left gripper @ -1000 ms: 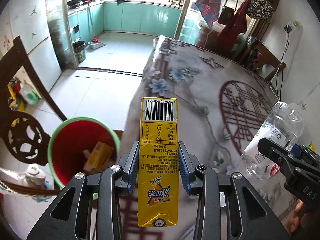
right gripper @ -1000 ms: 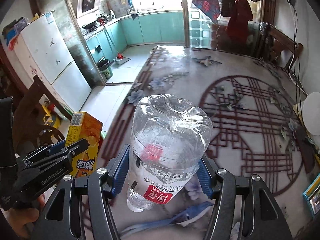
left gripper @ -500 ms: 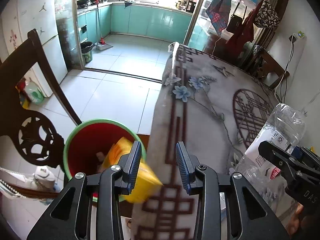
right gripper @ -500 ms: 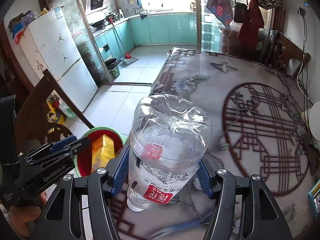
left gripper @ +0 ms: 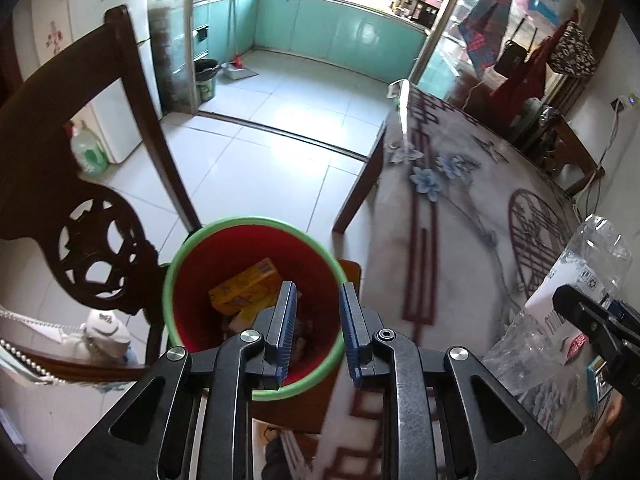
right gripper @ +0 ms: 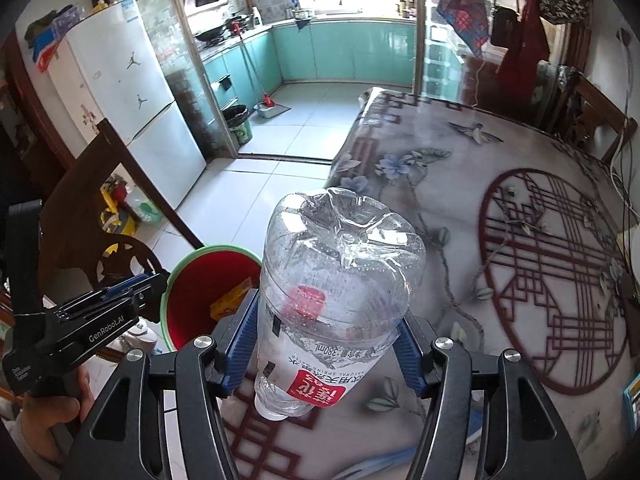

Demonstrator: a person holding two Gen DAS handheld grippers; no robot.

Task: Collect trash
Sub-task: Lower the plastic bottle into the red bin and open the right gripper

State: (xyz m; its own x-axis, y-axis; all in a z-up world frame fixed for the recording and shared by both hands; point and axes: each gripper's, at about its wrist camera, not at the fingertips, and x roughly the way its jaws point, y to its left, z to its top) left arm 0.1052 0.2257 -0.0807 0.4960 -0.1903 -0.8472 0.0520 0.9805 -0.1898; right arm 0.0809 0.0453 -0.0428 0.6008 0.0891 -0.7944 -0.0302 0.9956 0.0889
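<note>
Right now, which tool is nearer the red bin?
Left. The left tool hangs open directly over the red bin; the right tool, holding the water bottle, is beside it over the table.

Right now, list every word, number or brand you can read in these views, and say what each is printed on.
"GenRobot.AI": side of the left gripper, seen from the right wrist.
"380mL": label of the plastic bottle, upside down, held by the right gripper.
"NATURAL SPRING WATER": same label, partly legible.
Red band with white Chinese characters on that label: inverted, not reliably readable.
Yellow carton in the red bin: print too blurred to read.
</note>
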